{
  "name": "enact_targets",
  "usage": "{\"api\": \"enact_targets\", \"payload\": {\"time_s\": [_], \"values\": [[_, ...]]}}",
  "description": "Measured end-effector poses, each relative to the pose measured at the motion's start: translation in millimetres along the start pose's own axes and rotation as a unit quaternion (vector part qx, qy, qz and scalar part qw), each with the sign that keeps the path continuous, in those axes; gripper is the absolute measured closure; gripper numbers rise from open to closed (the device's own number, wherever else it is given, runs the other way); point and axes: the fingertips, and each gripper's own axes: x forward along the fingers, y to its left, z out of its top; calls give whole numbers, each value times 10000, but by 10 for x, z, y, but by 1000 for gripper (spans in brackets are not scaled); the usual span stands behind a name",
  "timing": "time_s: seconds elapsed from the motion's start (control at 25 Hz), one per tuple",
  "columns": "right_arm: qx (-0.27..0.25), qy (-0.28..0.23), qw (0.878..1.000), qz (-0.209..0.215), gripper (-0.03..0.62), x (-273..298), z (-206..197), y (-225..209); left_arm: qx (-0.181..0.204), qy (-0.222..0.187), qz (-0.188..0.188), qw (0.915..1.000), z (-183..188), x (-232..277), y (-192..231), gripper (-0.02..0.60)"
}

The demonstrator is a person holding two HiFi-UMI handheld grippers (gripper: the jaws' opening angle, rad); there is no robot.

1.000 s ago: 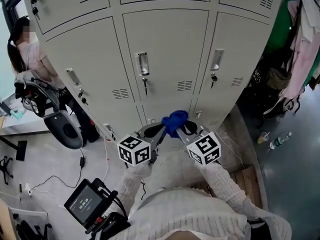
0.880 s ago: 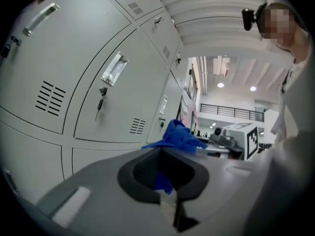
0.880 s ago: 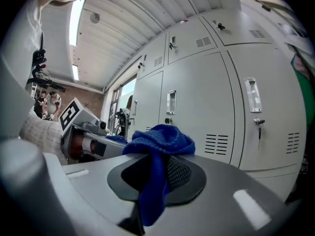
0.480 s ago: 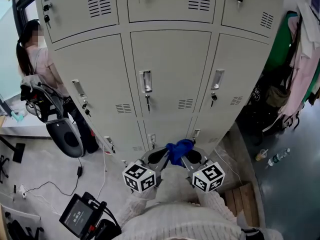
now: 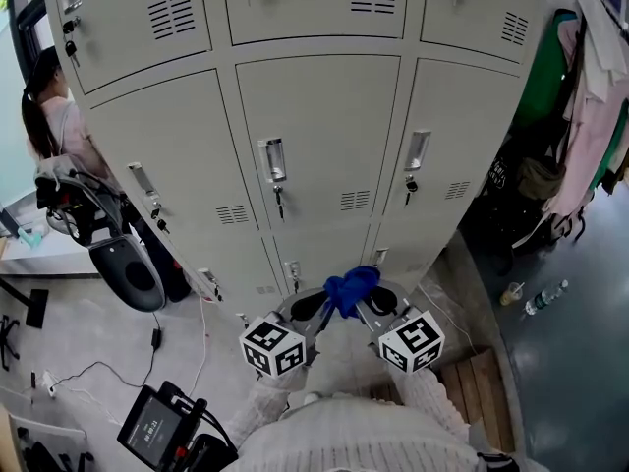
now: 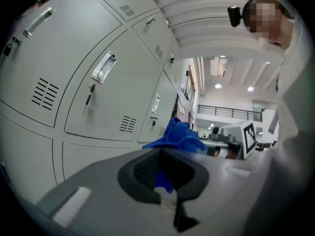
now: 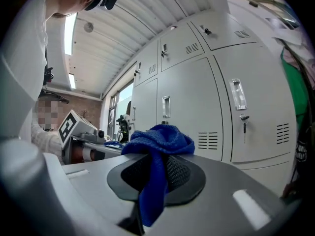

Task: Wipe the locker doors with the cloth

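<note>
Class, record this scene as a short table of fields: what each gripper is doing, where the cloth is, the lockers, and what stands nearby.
Left gripper: shut on the crumpled blue cloth
Right gripper: shut on the same cloth
Cloth position: bunched between both grippers, in front of the bottom doors; contact with a door cannot be told
Lockers: pale grey metal locker doors, keys hanging in locks
Nearby: a person at the left; hanging clothes at the right

A crumpled blue cloth [image 5: 349, 288] is being pinched by the left gripper [image 5: 313, 308] and right gripper [image 5: 378, 309] together, before the lowest row of closed grey locker doors [image 5: 329, 242].
</note>
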Motion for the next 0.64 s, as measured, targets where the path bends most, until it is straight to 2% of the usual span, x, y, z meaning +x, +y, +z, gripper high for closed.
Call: {"api": "enact_targets", "payload": {"time_s": [0.36,0.64], "values": [[-189,72,9998,-35,545,0,47,-16,170,-11,95,9998,156,18,88,578],[-277,-28,9996,13,545,64,126,-71,-70,-146,86,9998,206,54,122,578]]}}
